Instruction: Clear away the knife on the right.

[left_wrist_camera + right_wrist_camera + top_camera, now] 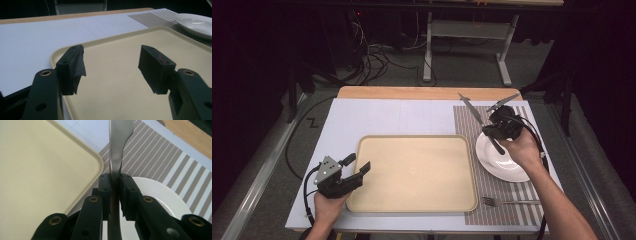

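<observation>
My right gripper [486, 131] is shut on a metal table knife [472, 111], held above the far left rim of a white plate [507, 167]. The blade points up and away to the left. In the right gripper view the pads [105, 187] squeeze the knife [117, 145] near its middle, with the plate [155, 192] below. My left gripper [358, 163] stands open at the left edge of a beige tray [412, 170]. Nothing lies between its jaws, which reach over the tray [120, 82] in the left gripper view.
A striped placemat [499, 190] lies under the plate at the right, with a fork [509, 202] on its near end. White board covers the table around the tray. Beyond the wooden far edge are table legs and cables on the floor.
</observation>
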`<state>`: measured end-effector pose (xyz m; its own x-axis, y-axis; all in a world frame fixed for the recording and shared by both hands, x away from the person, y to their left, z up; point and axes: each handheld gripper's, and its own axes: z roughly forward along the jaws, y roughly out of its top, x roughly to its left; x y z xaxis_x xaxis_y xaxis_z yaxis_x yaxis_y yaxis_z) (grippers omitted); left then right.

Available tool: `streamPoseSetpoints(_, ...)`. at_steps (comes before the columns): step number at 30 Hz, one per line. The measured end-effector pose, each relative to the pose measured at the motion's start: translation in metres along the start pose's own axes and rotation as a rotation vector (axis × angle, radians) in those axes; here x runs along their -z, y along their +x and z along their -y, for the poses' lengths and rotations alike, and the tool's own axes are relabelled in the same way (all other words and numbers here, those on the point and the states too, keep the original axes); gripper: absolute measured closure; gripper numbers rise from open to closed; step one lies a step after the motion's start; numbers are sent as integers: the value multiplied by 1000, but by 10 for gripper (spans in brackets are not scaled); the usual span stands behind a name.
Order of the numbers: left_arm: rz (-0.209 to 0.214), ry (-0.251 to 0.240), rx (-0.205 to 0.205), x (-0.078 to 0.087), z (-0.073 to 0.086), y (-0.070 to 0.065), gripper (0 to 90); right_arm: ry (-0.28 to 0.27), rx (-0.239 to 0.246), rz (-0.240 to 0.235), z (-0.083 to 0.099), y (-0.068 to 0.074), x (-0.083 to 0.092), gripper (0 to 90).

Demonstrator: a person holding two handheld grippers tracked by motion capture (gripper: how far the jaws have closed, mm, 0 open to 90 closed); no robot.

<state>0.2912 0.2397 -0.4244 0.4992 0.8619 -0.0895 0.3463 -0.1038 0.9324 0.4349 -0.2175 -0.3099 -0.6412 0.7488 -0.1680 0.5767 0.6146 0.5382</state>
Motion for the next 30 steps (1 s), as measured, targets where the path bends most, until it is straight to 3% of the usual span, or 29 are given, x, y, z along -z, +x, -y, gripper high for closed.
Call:
streamPoseSetpoints(8,-9,2,-2,0,0,0,376,-4,13,-39,7,17,2,811)
streamPoseSetpoints(12,-16,3,2,0,0,0,377,5,21,-77,9,28,-2,811)
streamPoseSetpoints(23,-32,3,-9,3,-1,-2,375,42,43,-123,14,49,-15,811)
streamPoseSetpoints(30,-34,9,-35,4,-3,-4,374,63,43,-157,12,61,-23,811)
